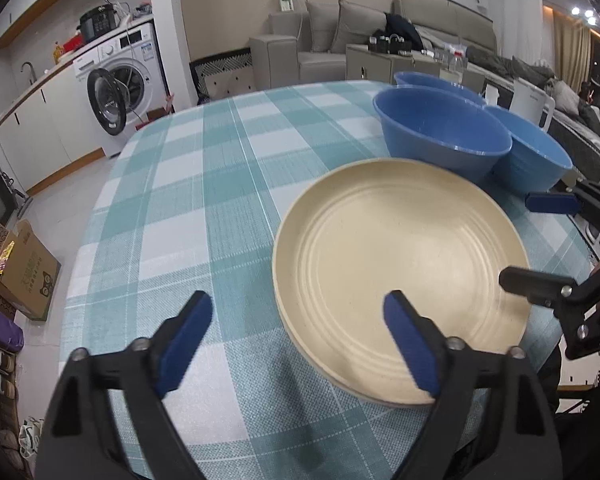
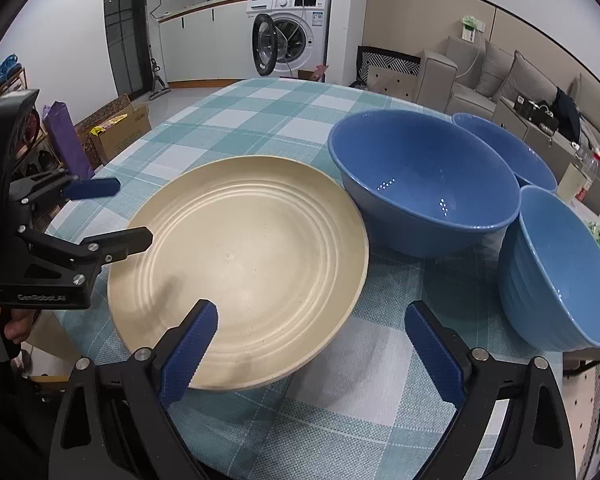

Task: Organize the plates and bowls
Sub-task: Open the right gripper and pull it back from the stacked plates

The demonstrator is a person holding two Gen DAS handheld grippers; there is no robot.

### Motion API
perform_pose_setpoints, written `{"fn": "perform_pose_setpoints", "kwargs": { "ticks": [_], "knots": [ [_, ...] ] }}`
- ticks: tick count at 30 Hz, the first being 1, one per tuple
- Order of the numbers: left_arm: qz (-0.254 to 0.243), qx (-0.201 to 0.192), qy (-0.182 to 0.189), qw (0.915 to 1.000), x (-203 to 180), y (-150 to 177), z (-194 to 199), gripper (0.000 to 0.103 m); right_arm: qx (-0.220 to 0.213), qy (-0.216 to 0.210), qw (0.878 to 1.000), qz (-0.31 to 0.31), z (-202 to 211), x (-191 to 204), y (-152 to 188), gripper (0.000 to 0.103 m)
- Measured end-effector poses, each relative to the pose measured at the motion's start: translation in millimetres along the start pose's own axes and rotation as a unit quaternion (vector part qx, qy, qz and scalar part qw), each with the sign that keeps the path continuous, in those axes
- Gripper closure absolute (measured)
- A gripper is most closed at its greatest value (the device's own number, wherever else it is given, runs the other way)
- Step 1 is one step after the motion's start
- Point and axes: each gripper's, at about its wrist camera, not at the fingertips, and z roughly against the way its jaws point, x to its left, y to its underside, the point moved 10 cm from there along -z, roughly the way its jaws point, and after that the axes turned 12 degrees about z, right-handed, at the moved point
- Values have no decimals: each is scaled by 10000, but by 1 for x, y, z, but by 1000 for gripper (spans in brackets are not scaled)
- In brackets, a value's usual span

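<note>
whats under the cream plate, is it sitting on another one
The cream plate lies on the checked tablecloth. In the left wrist view a second rim line runs below its near edge, hinting at another plate beneath, but whatever is under it is covered.

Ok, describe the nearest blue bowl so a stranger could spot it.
On the checked tablecloth, three blue bowls cluster right of the cream plate. The nearest bowl sits closest to the table edge. Unlike the others, it is lighter blue with a ribbed outside.
</note>
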Motion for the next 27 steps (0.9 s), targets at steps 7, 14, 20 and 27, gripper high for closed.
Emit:
{"fn": "perform_pose_setpoints", "kwargs": {
  "ticks": [7, 14, 20, 27],
  "knots": [
    [-28, -160, 199, 9997, -8, -6, 10, 7, -211, -29, 9998, 36, 13, 3, -7, 1],
    [27, -293, 263, 9992, -10, -12, 15, 3, -416, -234, 9988, -132, 24, 0, -10, 1],
    [108, -384, 245, 9989, -8, -17, 19, 3, -429, -208, 9987, -193, 29, -5, -11, 1],
    [258, -480, 280, 9981, -7, -24, 21, 3, -635, -490, 9962, -335, 44, -12, -14, 1]
  ]
}}
